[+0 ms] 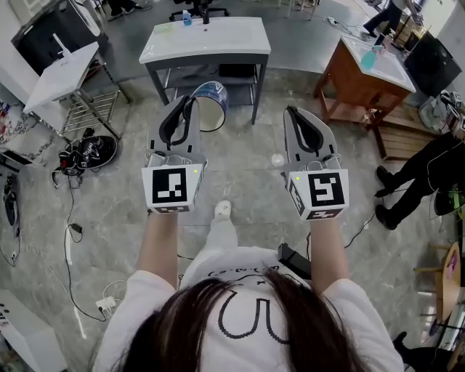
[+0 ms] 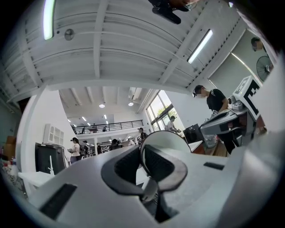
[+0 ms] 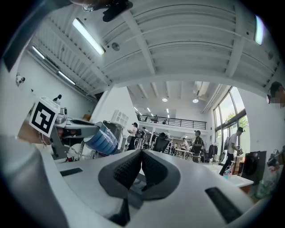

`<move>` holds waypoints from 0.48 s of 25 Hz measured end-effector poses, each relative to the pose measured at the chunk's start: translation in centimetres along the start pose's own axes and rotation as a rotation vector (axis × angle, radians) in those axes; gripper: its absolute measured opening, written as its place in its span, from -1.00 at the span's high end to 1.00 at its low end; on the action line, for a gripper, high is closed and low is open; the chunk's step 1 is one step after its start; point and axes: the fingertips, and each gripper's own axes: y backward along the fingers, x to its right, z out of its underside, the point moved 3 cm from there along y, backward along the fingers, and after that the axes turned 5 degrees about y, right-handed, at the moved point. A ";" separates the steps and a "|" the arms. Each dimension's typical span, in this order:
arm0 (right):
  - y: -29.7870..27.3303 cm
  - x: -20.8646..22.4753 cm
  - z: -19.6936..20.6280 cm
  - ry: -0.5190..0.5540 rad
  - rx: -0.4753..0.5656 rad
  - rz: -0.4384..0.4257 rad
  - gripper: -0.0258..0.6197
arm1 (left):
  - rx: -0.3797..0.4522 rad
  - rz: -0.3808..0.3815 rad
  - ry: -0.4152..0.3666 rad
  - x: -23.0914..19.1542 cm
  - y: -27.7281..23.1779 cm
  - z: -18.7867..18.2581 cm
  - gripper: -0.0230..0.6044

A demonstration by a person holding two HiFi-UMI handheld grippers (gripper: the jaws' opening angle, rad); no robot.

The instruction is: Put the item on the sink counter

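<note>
**Materials and finishes, located from the sink counter [image 1: 205,38]**

Sink counter: glossy white top on a matt grey metal frame. Just in front of it, the bowl [image 1: 212,112] is smooth white inside and ribbed blue outside, and looks like plastic. Also in front, the left hand-held gripper [image 1: 190,102] and right hand-held gripper [image 1: 290,110] have matt grey plastic shells and black dimpled pads [image 3: 128,171]. The floor [image 1: 247,167] around the counter is polished grey stone-look tile. The cabinet [image 1: 354,83] to its right is brown wood.

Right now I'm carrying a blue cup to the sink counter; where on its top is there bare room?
The sink counter is bare across its front, left and right parts, up to the front edge. The only crowded spot is mid back edge, with a small blue bottle and a dark fixture.
</note>
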 end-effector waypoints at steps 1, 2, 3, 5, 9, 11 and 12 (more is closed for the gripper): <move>-0.9 0.2 0.2 0.001 -0.002 -0.001 0.83 | -0.001 -0.002 0.004 -0.5 -0.7 0.4 0.78; -1.8 0.3 0.4 0.002 -0.003 -0.003 0.83 | -0.002 -0.004 0.008 -1.0 -1.5 0.8 0.78; -2.9 0.6 0.6 0.002 -0.003 -0.003 0.83 | -0.003 -0.007 0.011 -1.6 -2.4 1.2 0.78; -5.1 1.1 1.0 -0.002 -0.005 -0.004 0.83 | -0.006 -0.012 0.018 -2.9 -4.5 1.9 0.78; -10.0 2.4 1.9 -0.002 -0.011 -0.003 0.83 | -0.010 -0.011 0.039 -5.6 -9.0 3.5 0.78; -12.4 3.0 2.3 -0.003 -0.014 0.005 0.83 | -0.009 -0.009 0.048 -7.1 -11.3 4.2 0.78; -13.5 3.3 2.5 -0.003 -0.016 0.010 0.83 | -0.009 -0.008 0.051 -7.8 -12.4 4.6 0.78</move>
